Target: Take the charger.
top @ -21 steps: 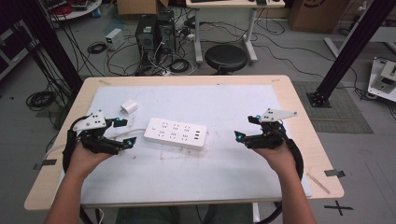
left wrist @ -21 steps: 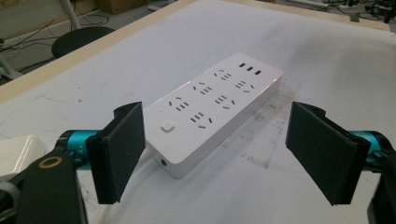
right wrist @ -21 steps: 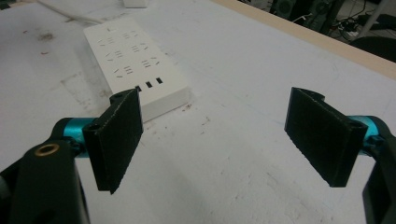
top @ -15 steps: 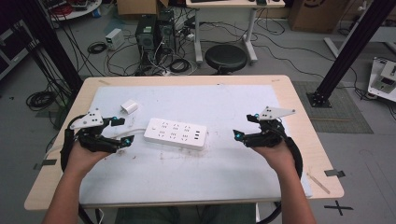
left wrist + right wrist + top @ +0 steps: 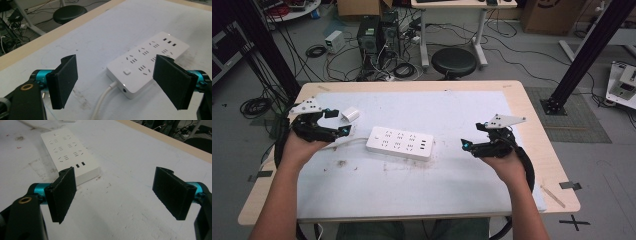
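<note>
— White sheet covers your table (image 5: 512, 95), yes? Where is the power strip (image 5: 400, 143)?

— It lies flat at the middle, between your tools, with its cord (image 5: 103, 100) going to the left.

— And the tools?

— Your left tool (image 5: 346, 131) is wide apart near its cord end; your right tool (image 5: 465, 144) is also wide, holding nothing.

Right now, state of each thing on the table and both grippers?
Power strip: flat on the white mat, sockets up, nothing plugged in, its cable trailing off the left end.
White adapter: loose on the mat beyond the strip's left end, apart from it, ungripped.
Left gripper: open, empty, over the strip's cable end.
Right gripper: open, empty, off the strip's right end, not touching it.
</note>
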`<state>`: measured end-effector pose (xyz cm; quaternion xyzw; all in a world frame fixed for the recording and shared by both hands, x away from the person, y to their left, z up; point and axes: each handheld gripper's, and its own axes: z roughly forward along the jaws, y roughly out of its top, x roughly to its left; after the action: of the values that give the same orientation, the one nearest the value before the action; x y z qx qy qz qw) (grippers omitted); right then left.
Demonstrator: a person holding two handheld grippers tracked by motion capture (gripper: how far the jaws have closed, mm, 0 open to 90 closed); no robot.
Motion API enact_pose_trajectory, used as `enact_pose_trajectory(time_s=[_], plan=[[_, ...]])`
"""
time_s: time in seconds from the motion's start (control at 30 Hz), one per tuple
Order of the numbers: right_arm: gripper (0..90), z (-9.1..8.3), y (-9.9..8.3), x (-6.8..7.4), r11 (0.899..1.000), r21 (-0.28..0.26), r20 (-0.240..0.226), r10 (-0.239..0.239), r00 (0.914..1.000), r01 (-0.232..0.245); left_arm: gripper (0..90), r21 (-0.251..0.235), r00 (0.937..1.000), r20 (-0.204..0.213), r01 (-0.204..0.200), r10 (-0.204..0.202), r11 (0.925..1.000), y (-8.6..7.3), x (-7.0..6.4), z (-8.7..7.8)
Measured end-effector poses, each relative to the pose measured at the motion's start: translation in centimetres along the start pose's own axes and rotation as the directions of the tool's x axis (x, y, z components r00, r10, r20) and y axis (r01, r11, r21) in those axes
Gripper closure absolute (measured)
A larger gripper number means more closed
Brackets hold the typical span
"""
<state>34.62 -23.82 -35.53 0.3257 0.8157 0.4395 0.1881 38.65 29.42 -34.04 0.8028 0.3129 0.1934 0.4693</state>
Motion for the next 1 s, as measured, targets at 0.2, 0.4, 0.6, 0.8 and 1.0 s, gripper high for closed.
enact_pose_trajectory(time_s=[0.2,0.4,0.6,0.8,1.0], plan=[[19.8,-0.3,-0.4,-0.1,1.0,-0.003,0.005,0.009,1.0,-0.009,20.0,0.059,0.9998,-0.021,0.008,-0.007,0.9982,1.4,1.8,1.6],[19.8,-0.1,-0.7,-0.1,1.0,0.003,0.002,0.011,0.9999,-0.011,20.0,0.111,0.9989,-0.044,0.025,-0.02,0.9935,2.2,3.6,4.2],[19.8,0.1,-1.0,0.2,1.0,0.005,-0.004,0.016,0.9999,-0.016,20.0,0.126,0.9957,-0.072,0.066,-0.057,0.9899,1.2,5.4,6.1],[19.8,0.4,-1.1,0.3,1.0,0.017,-0.002,0.025,0.9997,-0.025,20.0,0.198,0.9923,-0.098,0.094,-0.076,0.9756,-0.3,8.1,8.0],[19.8,0.2,-1.4,0.2,0.999,0.016,0.01,0.036,0.9993,-0.036,20.0,0.224,0.9901,-0.104,0.116,-0.095,0.9677,-1.6,10.1,10.0]])
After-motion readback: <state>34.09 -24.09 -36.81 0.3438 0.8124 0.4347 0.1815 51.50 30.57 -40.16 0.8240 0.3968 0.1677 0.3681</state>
